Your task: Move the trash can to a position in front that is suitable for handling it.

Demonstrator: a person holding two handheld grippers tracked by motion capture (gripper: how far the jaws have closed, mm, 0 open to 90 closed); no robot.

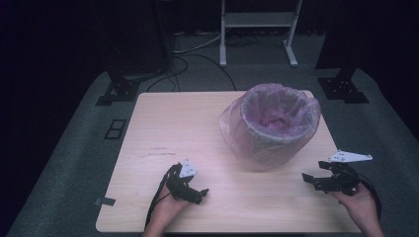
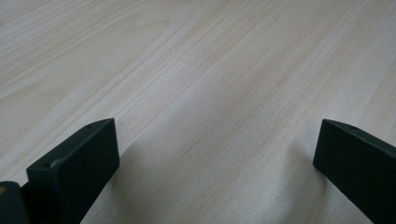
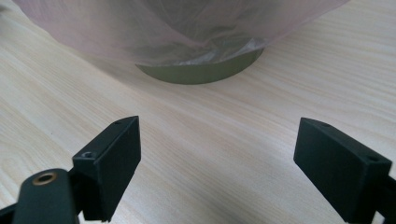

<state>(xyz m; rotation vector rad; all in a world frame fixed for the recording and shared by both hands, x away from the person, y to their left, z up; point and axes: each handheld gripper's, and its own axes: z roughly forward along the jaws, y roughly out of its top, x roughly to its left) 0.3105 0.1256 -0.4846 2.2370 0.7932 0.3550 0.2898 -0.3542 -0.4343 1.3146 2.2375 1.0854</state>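
You are working on a pale wood-grain tabletop with rounded corners, standing on a grey carpeted floor in a dark room. Behind the tabletop a white stand rises from the floor, with loose cables trailing across the carpet beside it. Black stand bases sit at the far left and far right corners, and a small black frame lies on the carpet just off the left edge. A faint reddish mark shows on the wood to the left of centre.

The bin, lined with a thin pink plastic bag that folds over its rim and hangs loosely down its sides, stands on the right half of the tabletop, toward the far edge. In the right gripper view its dark base sits flat on the wood under the sagging bag.

Your left gripper is low over the near left part of the tabletop, well apart from the bin, its fingers spread wide over bare wood. Your right gripper is near the right edge, pointing toward the bin's foot, its fingers also spread wide and holding nothing.
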